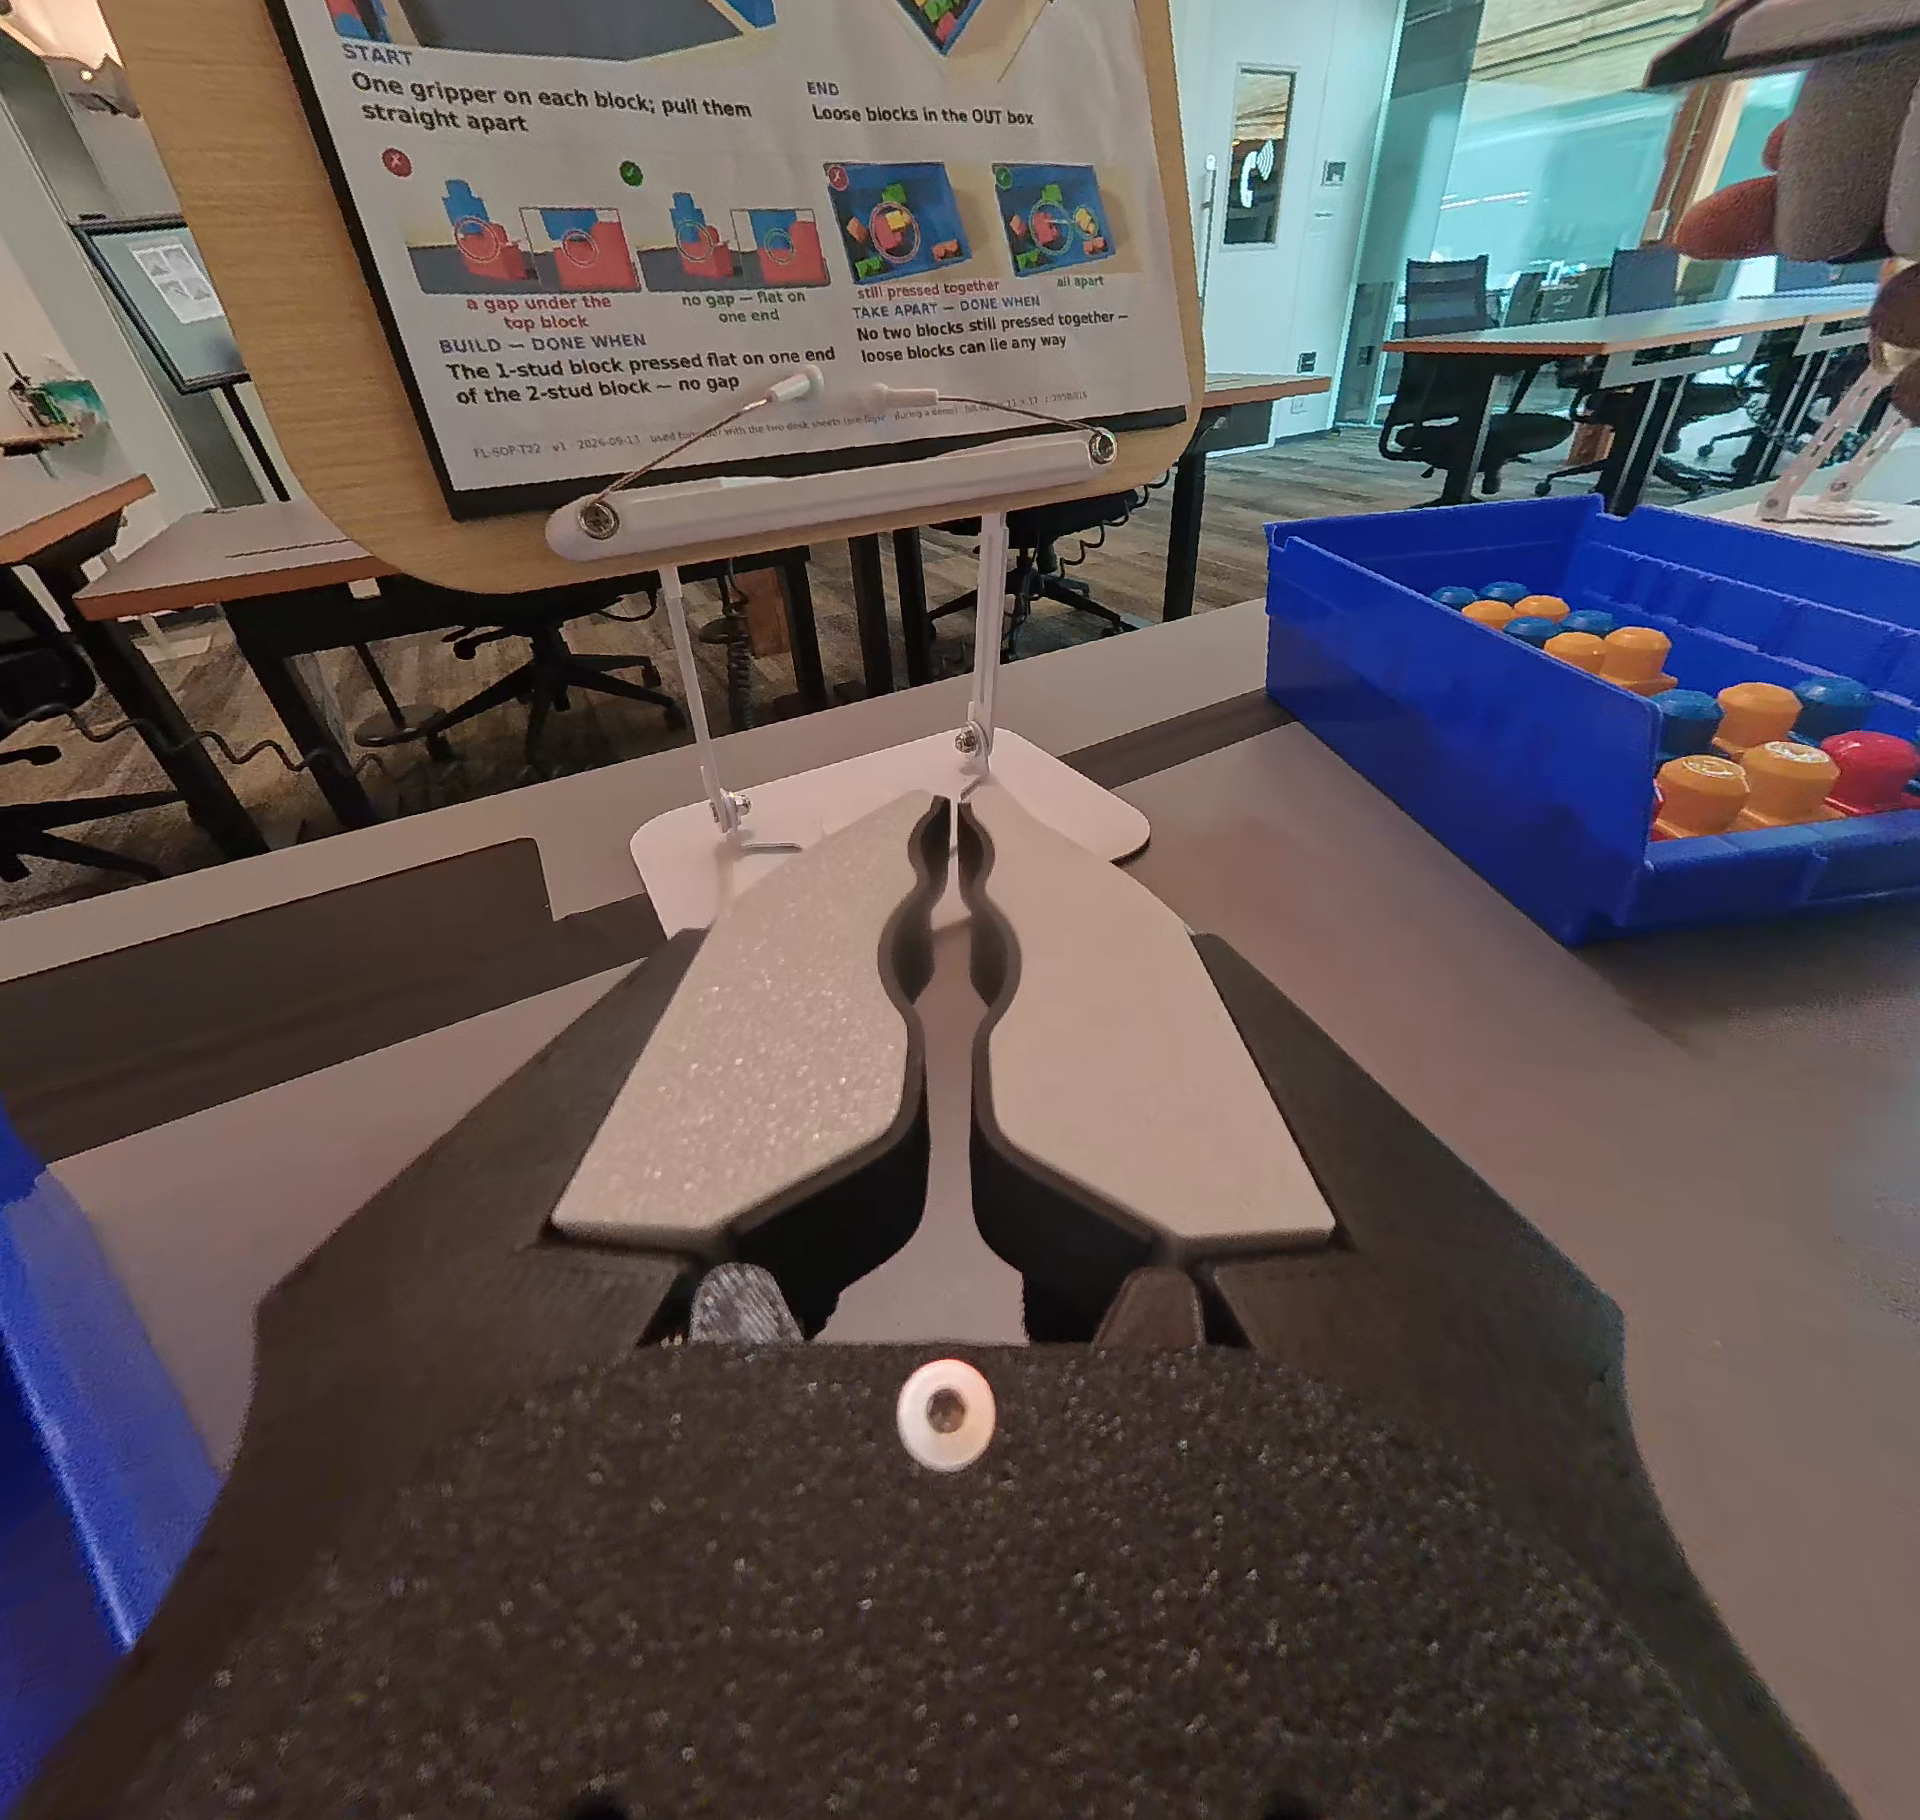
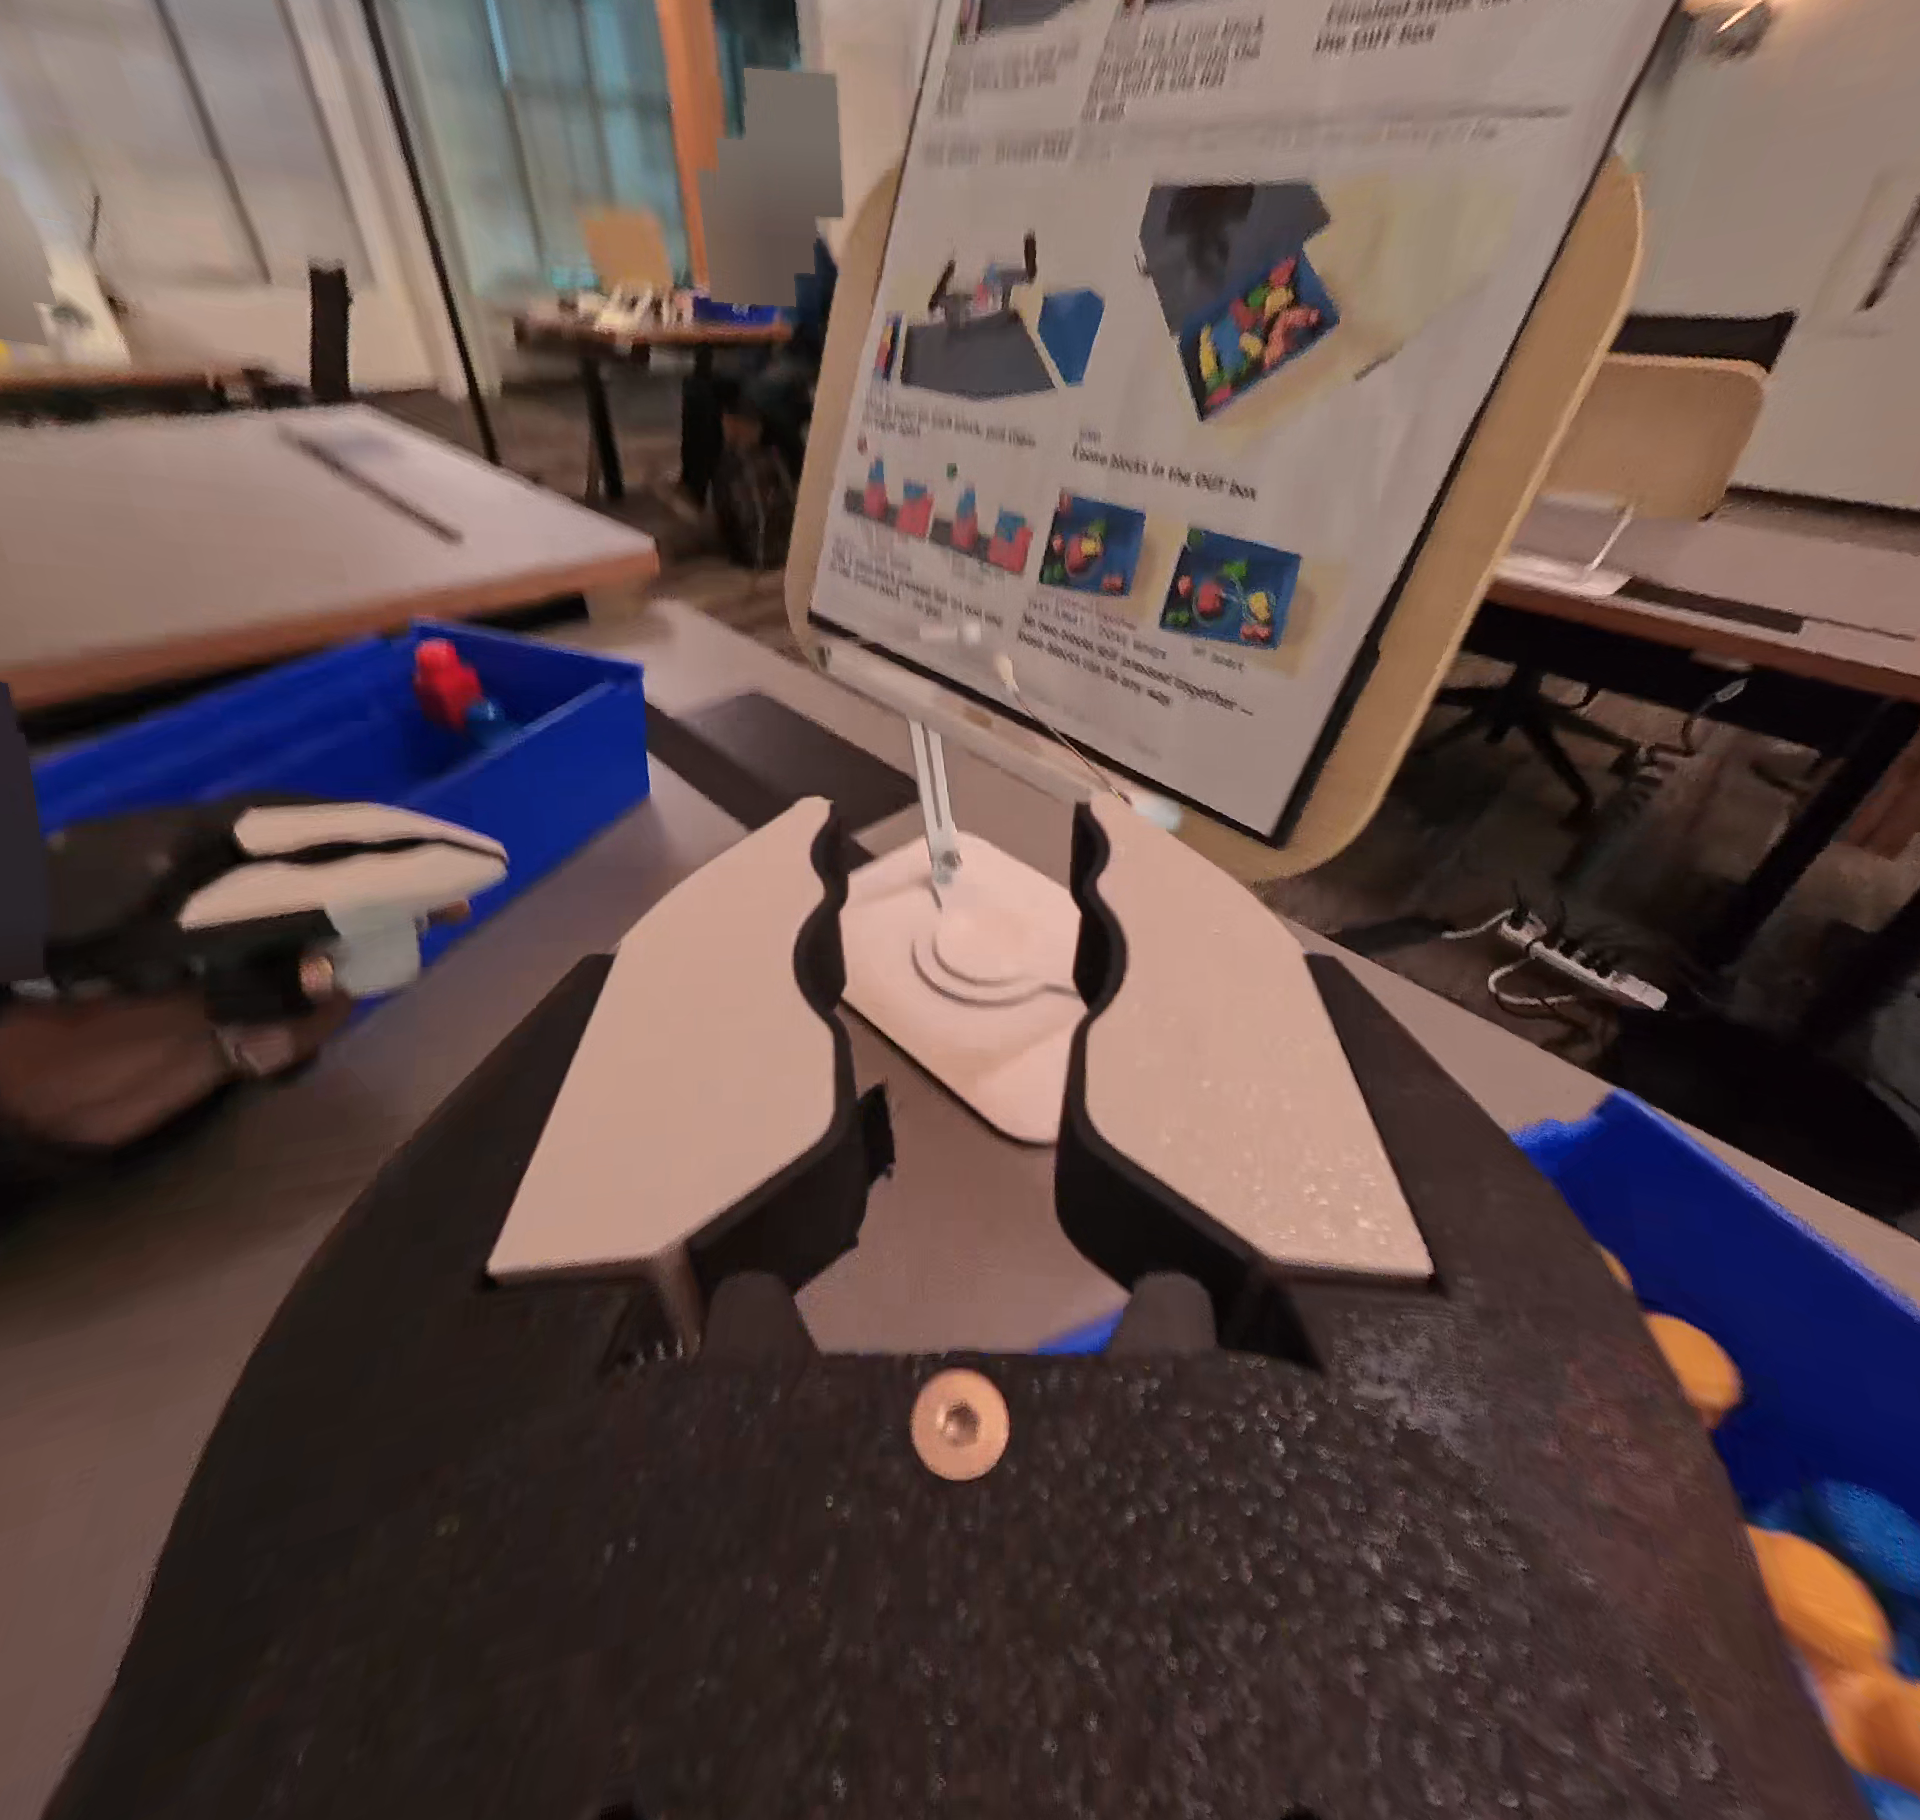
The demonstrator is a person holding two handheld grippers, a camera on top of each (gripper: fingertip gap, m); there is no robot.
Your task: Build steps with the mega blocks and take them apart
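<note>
Both grippers empty, nothing picked yet; looks like the start of a build step.

Far left: a blue bin (image 2: 561,731), hard smooth plastic, with one red block pressed on a blue one (image 2: 452,695) inside.

Left gripper (image 1: 954,814): fingers nearly touching, only a thin wavy slit between them, holds nothing. It hangs over the grey tabletop (image 1: 1455,1095), aimed at the white stand base (image 1: 1081,783).

Centre: a sheet on a tan wood-look board (image 1: 208,212), tilted on thin metal legs.

Right gripper (image 2: 951,835): fingers spread, clear gap, empty, just left of the right bin.

Right: another blue bin (image 1: 1455,731), ribbed walls, packed with mega blocks (image 1: 1756,710) in orange, blue and red, glossy rounded studs up.

To do it well: take a block from this bin by its flat side walls, not the round studs. Hold it level. The wavy black pads should seat on hard slick plastic.
</note>
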